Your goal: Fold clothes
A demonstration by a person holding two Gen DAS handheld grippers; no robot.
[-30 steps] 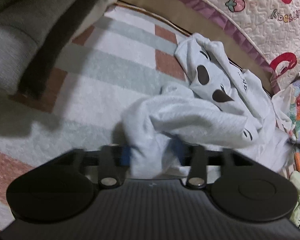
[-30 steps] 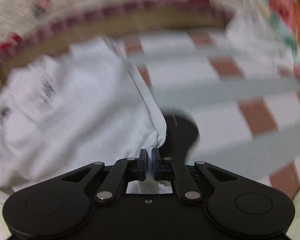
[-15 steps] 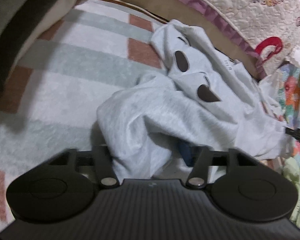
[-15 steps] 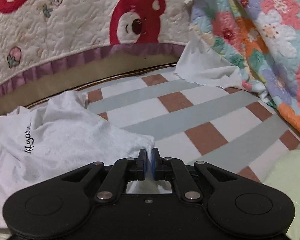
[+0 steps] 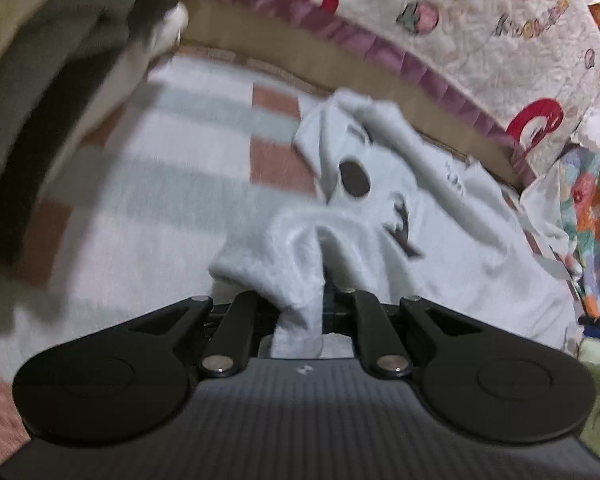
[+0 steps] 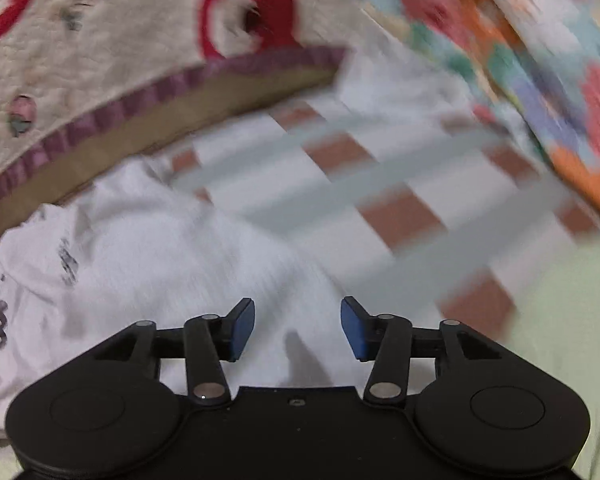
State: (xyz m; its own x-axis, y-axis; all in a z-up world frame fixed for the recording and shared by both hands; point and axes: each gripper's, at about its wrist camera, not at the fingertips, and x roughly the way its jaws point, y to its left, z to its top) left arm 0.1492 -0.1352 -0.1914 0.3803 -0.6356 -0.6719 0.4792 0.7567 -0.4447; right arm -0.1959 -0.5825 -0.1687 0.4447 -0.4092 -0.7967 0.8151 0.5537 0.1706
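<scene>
A soft, light white garment (image 5: 384, 216) lies crumpled at centre frame on the checked bedspread (image 5: 148, 184), its bunched edge pinched in the left gripper (image 5: 300, 300), while the right gripper (image 6: 298, 326), fingers spread and empty, hovers over its limp hem, likely the best hold.

checked bedsheet (image 6: 400, 216), bear quilt (image 5: 480, 28), perhaps headboard

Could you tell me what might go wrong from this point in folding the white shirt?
1. Only the left gripper pinches the white shirt, by a bunched wad rather than a flat edge; pulling may fold in wrinkles or let the cloth slip.
2. The right gripper is open above the shirt, so that side is loose and could drag unevenly across the checked blanket.
3. Both views are motion-blurred; a quick regrasp might miss the hem.
</scene>
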